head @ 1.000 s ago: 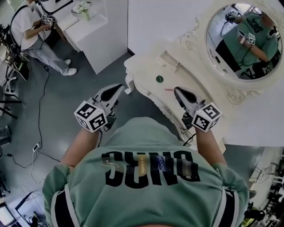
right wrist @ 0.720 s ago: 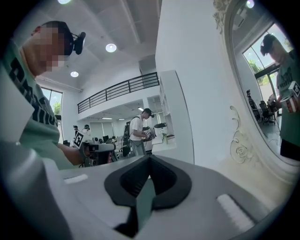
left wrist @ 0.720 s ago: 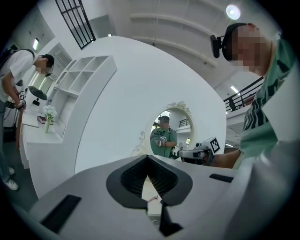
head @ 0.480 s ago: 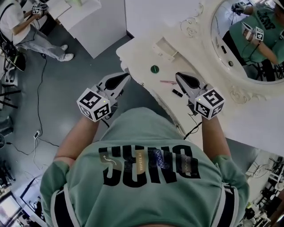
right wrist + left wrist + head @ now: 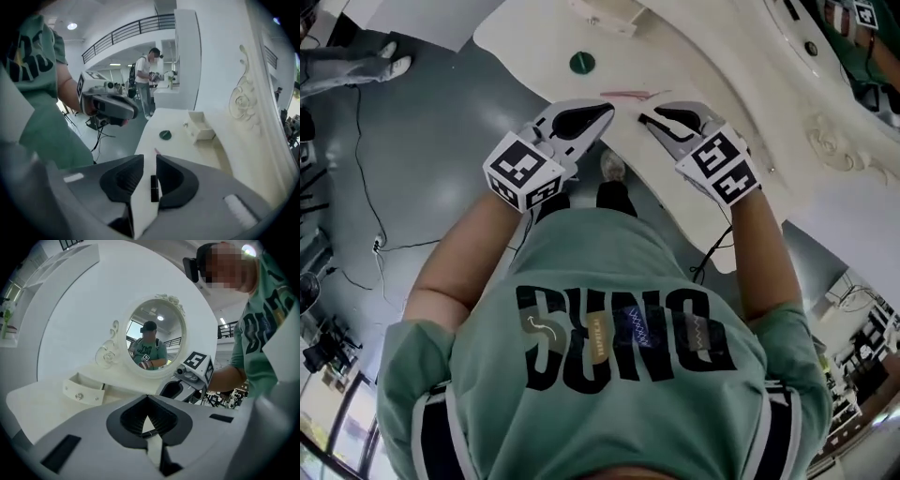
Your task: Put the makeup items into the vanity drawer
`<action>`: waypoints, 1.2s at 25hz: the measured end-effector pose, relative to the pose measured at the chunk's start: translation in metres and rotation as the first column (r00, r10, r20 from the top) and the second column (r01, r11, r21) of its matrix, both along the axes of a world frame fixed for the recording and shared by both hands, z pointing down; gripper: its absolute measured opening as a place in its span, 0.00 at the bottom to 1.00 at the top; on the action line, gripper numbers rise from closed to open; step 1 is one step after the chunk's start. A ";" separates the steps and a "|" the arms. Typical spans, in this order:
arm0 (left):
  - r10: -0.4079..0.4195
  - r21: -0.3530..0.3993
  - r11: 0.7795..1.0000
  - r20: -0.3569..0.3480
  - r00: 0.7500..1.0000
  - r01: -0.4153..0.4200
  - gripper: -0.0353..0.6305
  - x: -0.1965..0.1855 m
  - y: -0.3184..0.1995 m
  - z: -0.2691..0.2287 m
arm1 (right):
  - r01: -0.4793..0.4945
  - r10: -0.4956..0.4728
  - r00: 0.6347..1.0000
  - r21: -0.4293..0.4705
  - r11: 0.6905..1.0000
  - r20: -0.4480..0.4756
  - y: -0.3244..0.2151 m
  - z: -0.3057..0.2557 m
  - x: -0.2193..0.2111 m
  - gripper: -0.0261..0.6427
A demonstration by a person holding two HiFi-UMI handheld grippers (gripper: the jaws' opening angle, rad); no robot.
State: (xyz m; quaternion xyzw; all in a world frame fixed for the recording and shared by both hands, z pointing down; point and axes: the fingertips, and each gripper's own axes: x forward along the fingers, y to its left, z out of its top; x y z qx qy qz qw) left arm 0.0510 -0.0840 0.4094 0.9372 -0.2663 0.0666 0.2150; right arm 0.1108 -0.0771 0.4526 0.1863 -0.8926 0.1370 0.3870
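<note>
Near drawer (image 5: pixel 200 125): green disc (image 5: pixel 165 135), pink pencil (image 5: pixel 623 95) | left gripper (image 5: pixel 148 397): closed, empty, facing drawer | right gripper (image 5: pixel 150 159): opening, black tube (image 5: pixel 153 188) between jaws

The head view looks steeply down over the person's green shirt (image 5: pixel 609 356) onto the vanity top's (image 5: pixel 534 37) near edge. The left gripper view sits low and close over that top, facing the far oval mirror (image 5: pixel 154 338). The right gripper view faces far-left along it. All three views share the small drawer (image 5: pixel 614 14).
</note>
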 end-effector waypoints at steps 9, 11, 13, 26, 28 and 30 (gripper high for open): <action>0.035 -0.072 0.997 0.032 0.999 -0.032 0.05 0.021 0.014 0.055 | 0.095 -0.123 0.952 -0.111 0.989 -0.280 0.011 0.096 0.004 0.22; 0.039 -0.072 0.997 0.035 0.999 -0.036 0.05 0.021 0.013 0.059 | 0.114 -0.153 0.933 -0.135 0.984 -0.325 0.011 0.109 0.005 0.22; 0.041 -0.071 0.997 0.035 0.999 -0.039 0.05 0.020 0.012 0.061 | 0.128 -0.177 0.916 -0.157 0.979 -0.359 0.012 0.118 0.005 0.22; 0.019 -0.071 0.997 0.033 0.999 -0.016 0.05 0.004 0.007 0.060 | 0.137 -0.235 0.863 -0.242 0.961 -0.447 0.020 0.145 0.007 0.19; 0.003 -0.062 0.998 0.033 0.999 0.000 0.05 0.000 0.003 0.052 | 0.129 -0.211 0.883 -0.216 0.968 -0.419 0.016 0.136 0.006 0.19; -0.019 -0.047 0.999 0.027 0.999 0.021 0.05 -0.007 -0.003 0.038 | 0.094 -0.149 0.927 -0.170 0.981 -0.344 0.007 0.112 0.000 0.18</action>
